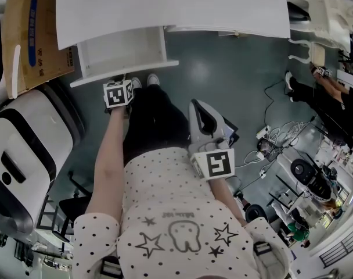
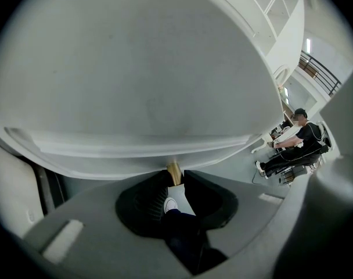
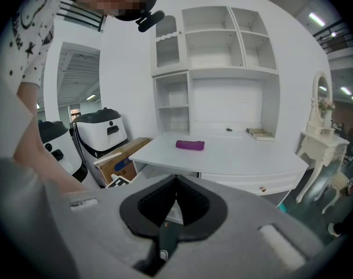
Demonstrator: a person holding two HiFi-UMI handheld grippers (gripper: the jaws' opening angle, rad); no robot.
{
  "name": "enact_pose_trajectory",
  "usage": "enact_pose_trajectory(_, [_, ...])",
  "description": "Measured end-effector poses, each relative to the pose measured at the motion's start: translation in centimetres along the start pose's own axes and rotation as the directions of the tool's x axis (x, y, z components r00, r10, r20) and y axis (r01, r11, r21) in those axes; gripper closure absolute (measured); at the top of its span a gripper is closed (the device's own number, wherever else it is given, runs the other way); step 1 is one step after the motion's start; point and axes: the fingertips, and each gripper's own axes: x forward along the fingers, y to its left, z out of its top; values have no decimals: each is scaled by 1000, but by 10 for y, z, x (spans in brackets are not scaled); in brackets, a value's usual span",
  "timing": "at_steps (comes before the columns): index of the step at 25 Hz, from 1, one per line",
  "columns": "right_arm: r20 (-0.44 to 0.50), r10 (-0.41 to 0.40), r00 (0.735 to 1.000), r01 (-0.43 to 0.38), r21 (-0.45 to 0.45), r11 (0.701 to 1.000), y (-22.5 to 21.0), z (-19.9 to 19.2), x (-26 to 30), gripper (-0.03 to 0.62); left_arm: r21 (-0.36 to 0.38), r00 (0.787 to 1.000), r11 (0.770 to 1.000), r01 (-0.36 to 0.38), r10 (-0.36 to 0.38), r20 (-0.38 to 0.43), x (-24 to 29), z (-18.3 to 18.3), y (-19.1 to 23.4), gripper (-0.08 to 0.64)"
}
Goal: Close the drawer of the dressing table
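One open drawer (image 1: pixel 121 52), left gripper (image 2: pixel 175 180) clamping knob (image 2: pixel 173 170)

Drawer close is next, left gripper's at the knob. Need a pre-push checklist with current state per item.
1. Drawer stands pulled out and needs closing: ok.
2. Left gripper has its jaws closed on the brass knob of the drawer front: ok.
3. Drawer inside is bare, with nothing hanging over its rim: ok.
4. Right gripper has its jaws together, is empty and is held back from the drawer: ok.
5. Slot under the tabletop is free for the drawer to slide in: cannot tell, as it is hidden from every view.
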Motion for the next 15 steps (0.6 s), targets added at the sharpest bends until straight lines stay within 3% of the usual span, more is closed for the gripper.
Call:
enact_pose_trajectory(6, [9,-13,1000,13,-3,1000,-3,1,-1,589,-25,1000,999,24,-24,2,3,2,2,471])
enact_pose_trajectory(15, [10,-40,999,40,2,999,-6,3,-4,589,-34,999,999,-8,10,31,4,6,3,471])
